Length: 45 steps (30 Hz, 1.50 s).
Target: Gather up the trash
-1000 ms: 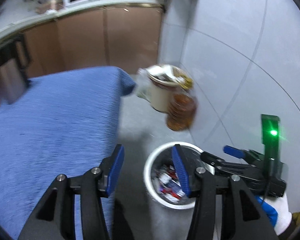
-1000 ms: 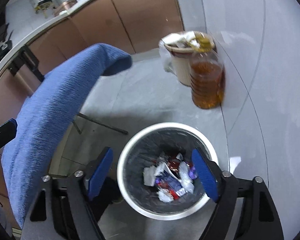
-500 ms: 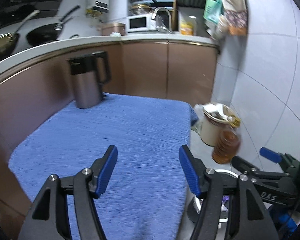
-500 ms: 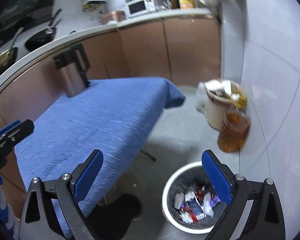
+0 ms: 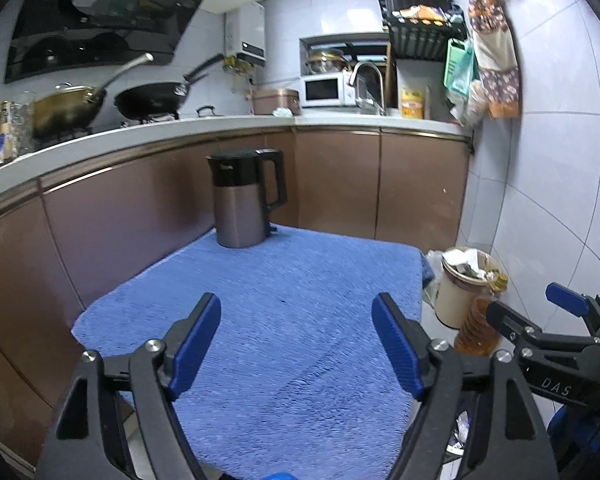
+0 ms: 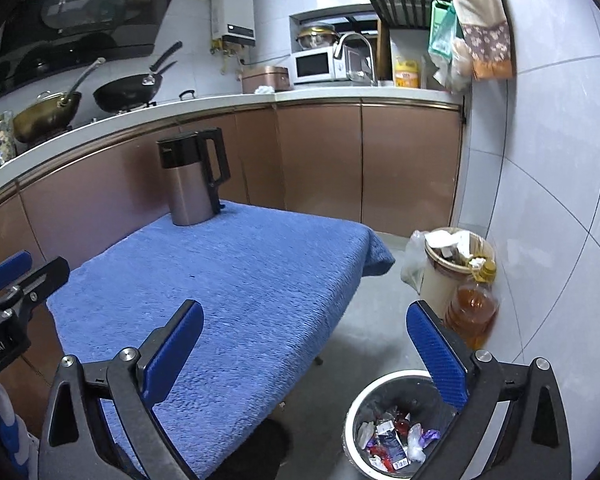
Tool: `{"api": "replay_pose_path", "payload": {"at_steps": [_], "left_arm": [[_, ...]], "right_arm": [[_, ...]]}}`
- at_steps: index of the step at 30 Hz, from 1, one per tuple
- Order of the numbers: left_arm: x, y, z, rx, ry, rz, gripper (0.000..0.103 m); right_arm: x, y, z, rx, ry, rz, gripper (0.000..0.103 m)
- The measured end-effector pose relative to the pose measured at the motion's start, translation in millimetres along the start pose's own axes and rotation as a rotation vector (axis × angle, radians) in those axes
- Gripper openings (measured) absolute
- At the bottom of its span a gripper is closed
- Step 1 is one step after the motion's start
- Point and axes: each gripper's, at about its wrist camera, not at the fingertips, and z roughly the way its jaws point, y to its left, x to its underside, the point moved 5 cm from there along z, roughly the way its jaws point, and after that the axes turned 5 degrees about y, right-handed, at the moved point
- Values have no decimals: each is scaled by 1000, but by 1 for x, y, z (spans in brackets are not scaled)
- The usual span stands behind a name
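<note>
Both tongs, left gripper (image 5: 296, 346) still opening and right gripper (image 6: 304, 354) spread, carry nothing. Wrappers lie in the bin (image 6: 354, 420); next seems a search of the blue-covered table (image 6: 240, 264).

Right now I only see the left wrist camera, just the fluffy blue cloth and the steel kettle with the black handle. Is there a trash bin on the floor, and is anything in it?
Observer: Yes. The right wrist view shows a round white-rimmed waste bin on the grey floor beside the table, with crumpled wrappers inside.
Operator: Is the other grabber holding something?
Observer: No. The right gripper is open above that bin, with nothing between its blue pads.
</note>
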Motion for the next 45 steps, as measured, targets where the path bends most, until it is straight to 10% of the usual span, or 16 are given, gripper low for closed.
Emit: {"api": "replay_pose_path", "payload": {"at_steps": [45], "left_arm": [[6, 13, -55, -128, -112, -35, 80]], "right_arm": [[4, -4, -52, 35, -137, 10, 102]]}}
